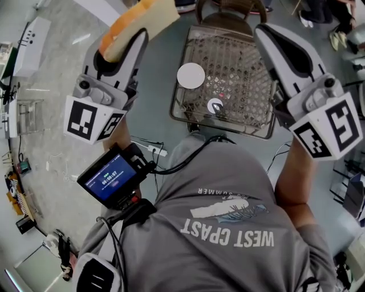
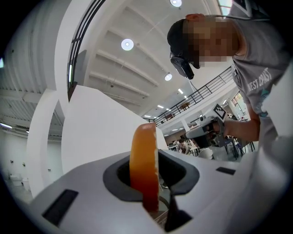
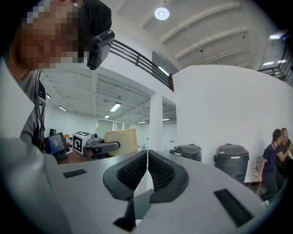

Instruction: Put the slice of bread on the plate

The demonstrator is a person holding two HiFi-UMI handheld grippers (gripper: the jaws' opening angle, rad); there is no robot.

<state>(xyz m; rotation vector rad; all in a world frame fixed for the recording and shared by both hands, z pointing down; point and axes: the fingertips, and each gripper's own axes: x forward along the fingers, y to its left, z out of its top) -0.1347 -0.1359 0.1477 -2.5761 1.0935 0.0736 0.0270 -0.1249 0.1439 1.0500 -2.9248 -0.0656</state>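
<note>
My left tool [image 2: 146,185] grips the slice of bread [image 1: 142,17] by its edge. My right tool [image 3: 147,176] is closed and empty. The plate [image 1: 190,75] sits on the wicker tabletop [image 1: 245,85].

Large open hall, lab or office type: high white ceiling, round lights [image 2: 127,44], mezzanine railing [image 2: 201,93], white column [image 3: 155,123], grey bins [image 3: 231,157], power strip [image 1: 155,150] on polished grey floor [image 1: 57,142].

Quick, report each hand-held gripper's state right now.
Left hand-held gripper: shut on the slice of bread.
Right hand-held gripper: shut, nothing between its jaws.
</note>
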